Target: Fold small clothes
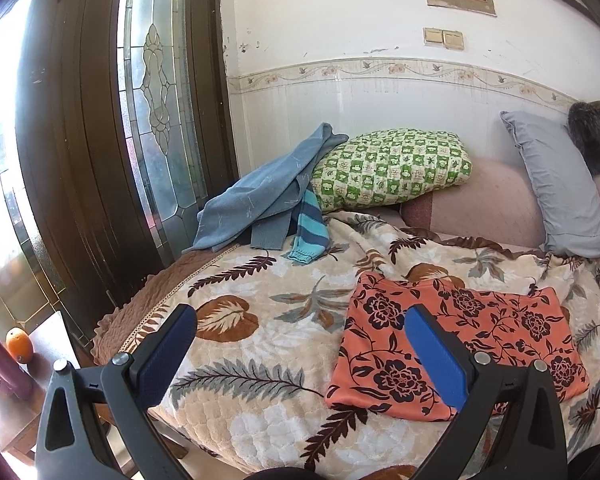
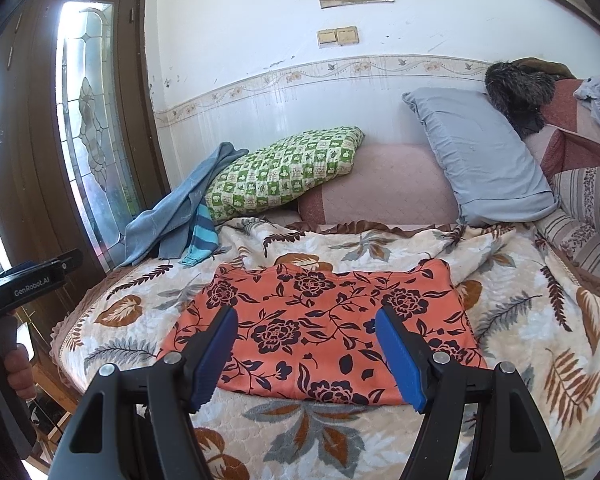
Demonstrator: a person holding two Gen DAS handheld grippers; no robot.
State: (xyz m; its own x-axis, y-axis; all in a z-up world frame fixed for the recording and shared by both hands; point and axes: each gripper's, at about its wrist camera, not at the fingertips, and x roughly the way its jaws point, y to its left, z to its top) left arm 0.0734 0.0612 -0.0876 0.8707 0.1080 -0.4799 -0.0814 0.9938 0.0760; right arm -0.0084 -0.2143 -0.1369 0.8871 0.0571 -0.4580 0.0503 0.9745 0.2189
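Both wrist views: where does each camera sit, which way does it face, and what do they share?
Left wrist: on the left tongs, looking down along open fingers at the bed's left side, door and blue clothes pile; the orange floral garment lies to the right.
Right wrist: on the right tongs, open, facing the garment squarely; the left tongs' body and a hand show at left.
Shared: garment, green pillow, grey pillow, leaf blanket.

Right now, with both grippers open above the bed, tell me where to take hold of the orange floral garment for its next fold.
Probably grip the orange floral garment at its two near corners, coming in low from the bed's front edge. It lies flat as a rough rectangle on the leaf-print blanket, near edge facing both grippers, so one finger can slide under each corner. The right gripper takes the right one, the left gripper the left.
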